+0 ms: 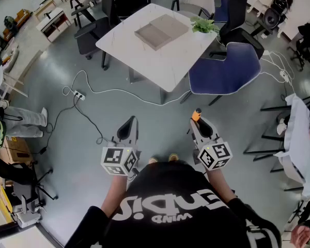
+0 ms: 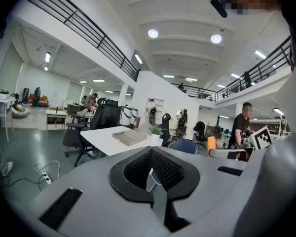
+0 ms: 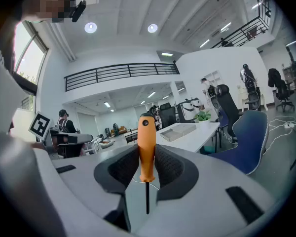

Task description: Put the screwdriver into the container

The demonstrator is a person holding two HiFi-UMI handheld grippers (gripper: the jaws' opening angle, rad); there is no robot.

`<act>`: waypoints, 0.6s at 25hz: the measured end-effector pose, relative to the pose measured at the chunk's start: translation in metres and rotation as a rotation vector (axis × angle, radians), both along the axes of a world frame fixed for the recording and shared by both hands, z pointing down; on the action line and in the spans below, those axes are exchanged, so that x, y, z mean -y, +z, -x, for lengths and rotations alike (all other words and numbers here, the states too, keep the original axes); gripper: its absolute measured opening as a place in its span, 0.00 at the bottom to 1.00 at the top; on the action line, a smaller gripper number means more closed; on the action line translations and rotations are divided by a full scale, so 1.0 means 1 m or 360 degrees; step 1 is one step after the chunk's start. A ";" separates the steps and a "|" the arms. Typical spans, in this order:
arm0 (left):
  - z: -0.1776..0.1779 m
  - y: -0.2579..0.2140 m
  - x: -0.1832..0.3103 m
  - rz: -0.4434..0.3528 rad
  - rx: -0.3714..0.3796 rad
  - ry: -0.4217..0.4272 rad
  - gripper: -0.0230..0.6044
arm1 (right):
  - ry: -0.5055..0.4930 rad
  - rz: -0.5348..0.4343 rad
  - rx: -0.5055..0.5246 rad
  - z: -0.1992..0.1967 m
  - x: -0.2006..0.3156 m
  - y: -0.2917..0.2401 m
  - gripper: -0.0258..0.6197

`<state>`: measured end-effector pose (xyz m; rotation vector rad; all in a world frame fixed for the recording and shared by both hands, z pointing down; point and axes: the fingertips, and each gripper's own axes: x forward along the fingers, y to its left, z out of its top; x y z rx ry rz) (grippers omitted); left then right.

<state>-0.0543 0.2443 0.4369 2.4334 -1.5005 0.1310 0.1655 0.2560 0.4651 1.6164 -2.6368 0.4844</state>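
An orange-handled screwdriver [image 3: 146, 147] with a thin black shaft stands upright between the jaws of my right gripper [image 3: 147, 174], which is shut on it. In the head view its orange handle [image 1: 196, 114] pokes out past the right gripper [image 1: 201, 127]. My left gripper [image 1: 127, 129] is shut with nothing in it, its black pads [image 2: 170, 171] closed together. The container [image 1: 161, 31], a flat grey tray of two joined halves, lies on a white table [image 1: 165, 61] well ahead of both grippers. The same container [image 2: 129, 138] [image 3: 179, 131] shows far off in both gripper views.
A potted plant [image 1: 203, 25] sits at the table's right corner. A blue chair [image 1: 226, 72] and black office chairs [image 1: 95, 32] ring the table. A white cable with a power strip [image 1: 78, 94] lies on the grey floor. People stand off to both sides.
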 end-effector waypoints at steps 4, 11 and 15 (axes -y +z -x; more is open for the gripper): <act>0.006 0.003 0.002 -0.0005 0.0002 0.0013 0.06 | 0.0010 -0.0007 -0.0011 0.007 0.000 0.002 0.19; 0.014 0.007 0.003 -0.0004 0.0020 0.0046 0.06 | 0.0032 -0.0015 -0.0016 0.015 -0.001 0.001 0.19; 0.024 0.010 0.002 -0.0014 0.0015 0.0082 0.06 | 0.0071 -0.0026 -0.0010 0.022 -0.004 0.004 0.19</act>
